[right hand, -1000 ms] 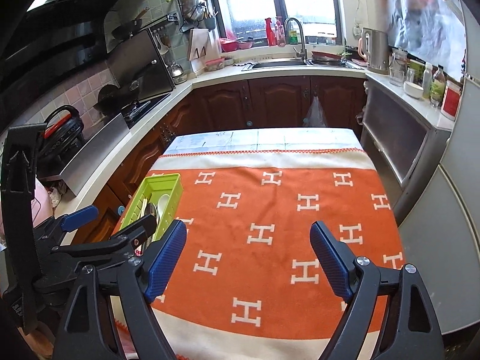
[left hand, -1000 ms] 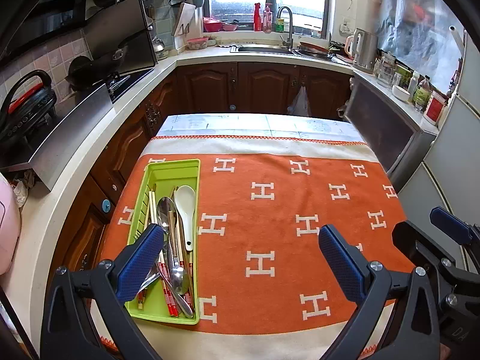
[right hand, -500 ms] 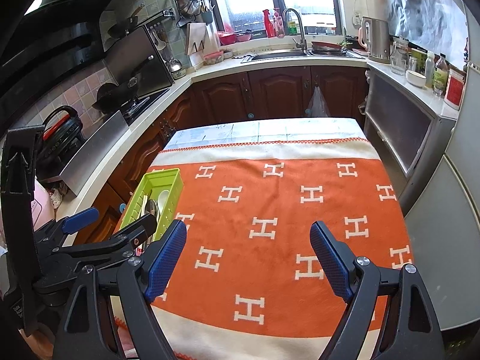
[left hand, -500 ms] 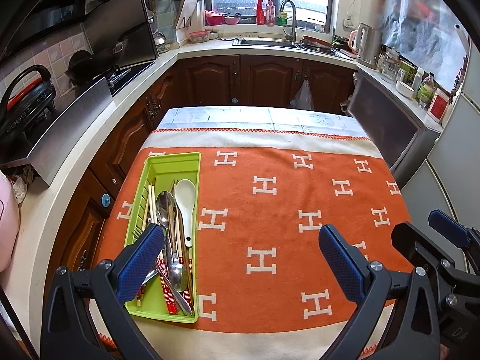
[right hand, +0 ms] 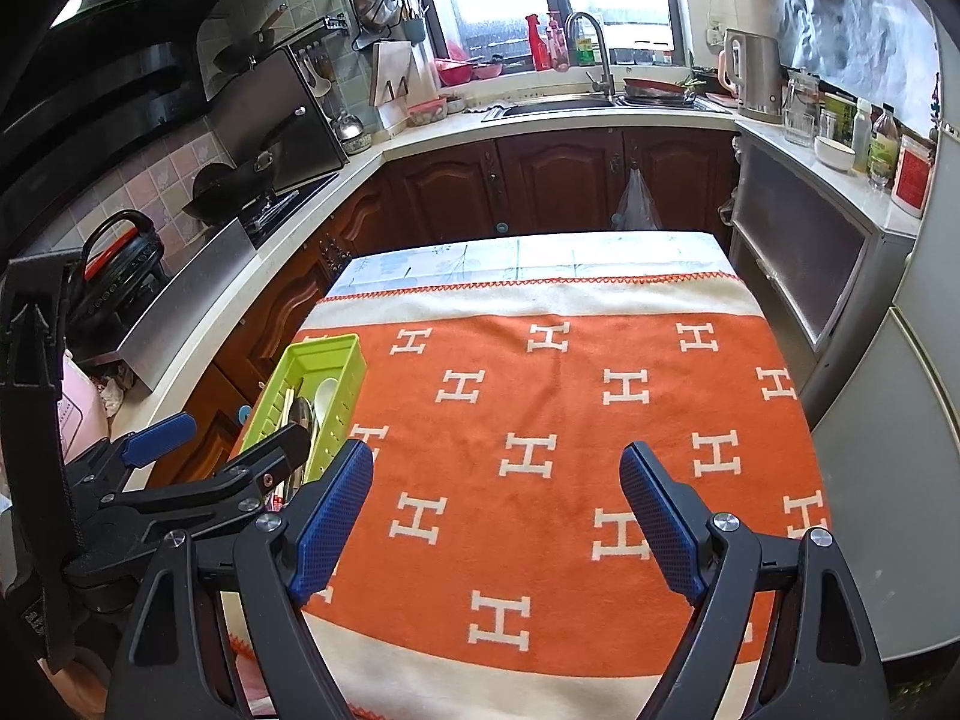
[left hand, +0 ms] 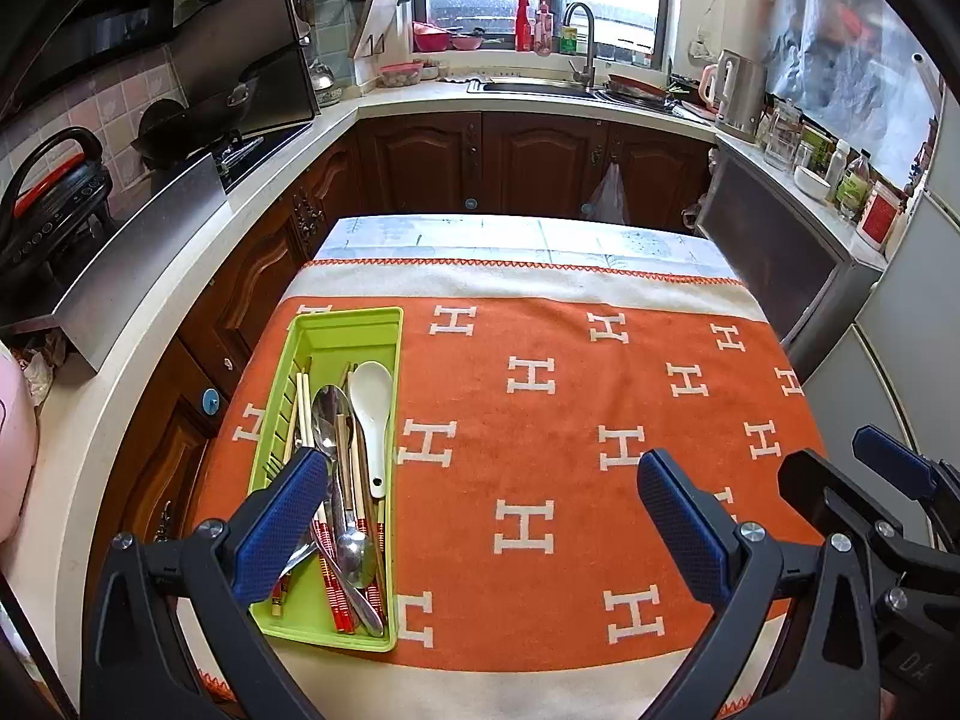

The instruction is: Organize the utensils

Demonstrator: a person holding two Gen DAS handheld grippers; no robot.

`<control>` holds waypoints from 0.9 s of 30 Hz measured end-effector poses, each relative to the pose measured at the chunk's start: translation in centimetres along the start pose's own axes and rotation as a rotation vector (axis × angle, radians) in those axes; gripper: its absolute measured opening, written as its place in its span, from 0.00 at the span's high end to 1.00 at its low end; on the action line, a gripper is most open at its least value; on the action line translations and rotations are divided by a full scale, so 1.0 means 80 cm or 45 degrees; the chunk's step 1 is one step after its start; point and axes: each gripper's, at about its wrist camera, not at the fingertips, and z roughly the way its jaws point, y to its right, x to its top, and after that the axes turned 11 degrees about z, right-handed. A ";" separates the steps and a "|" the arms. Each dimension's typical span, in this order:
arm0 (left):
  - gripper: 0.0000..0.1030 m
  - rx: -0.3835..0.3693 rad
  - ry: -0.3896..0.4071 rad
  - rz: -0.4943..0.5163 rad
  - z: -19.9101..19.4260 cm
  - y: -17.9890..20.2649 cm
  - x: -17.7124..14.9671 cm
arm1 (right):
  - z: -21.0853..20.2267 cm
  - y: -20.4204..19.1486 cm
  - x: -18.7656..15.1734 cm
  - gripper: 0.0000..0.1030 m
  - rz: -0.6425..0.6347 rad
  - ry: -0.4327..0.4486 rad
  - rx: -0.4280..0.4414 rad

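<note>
Utensils (left hand: pixel 345 480) in the green tray (left hand: pixel 336 330) overlap, partly hidden behind the spread, empty left hand-held gripper (left hand: pixel 480 516).

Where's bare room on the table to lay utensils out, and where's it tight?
Free: the whole orange blanket right of the green tray, out to its right and far cream borders; both tongs, left and right, hang open over it. Crowded: the tray at the left edge, piled with a white spoon, metal spoons and chopsticks.
</note>
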 end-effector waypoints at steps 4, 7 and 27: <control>0.01 -0.003 0.001 -0.002 0.001 -0.001 0.000 | 0.003 -0.002 0.000 0.17 -0.002 0.000 -0.001; 0.01 -0.001 -0.001 0.000 0.001 0.000 0.000 | 0.003 -0.001 0.000 0.17 -0.001 -0.002 0.000; 0.01 0.003 -0.012 -0.002 0.009 0.004 -0.003 | 0.014 0.000 -0.004 0.17 0.006 -0.014 0.001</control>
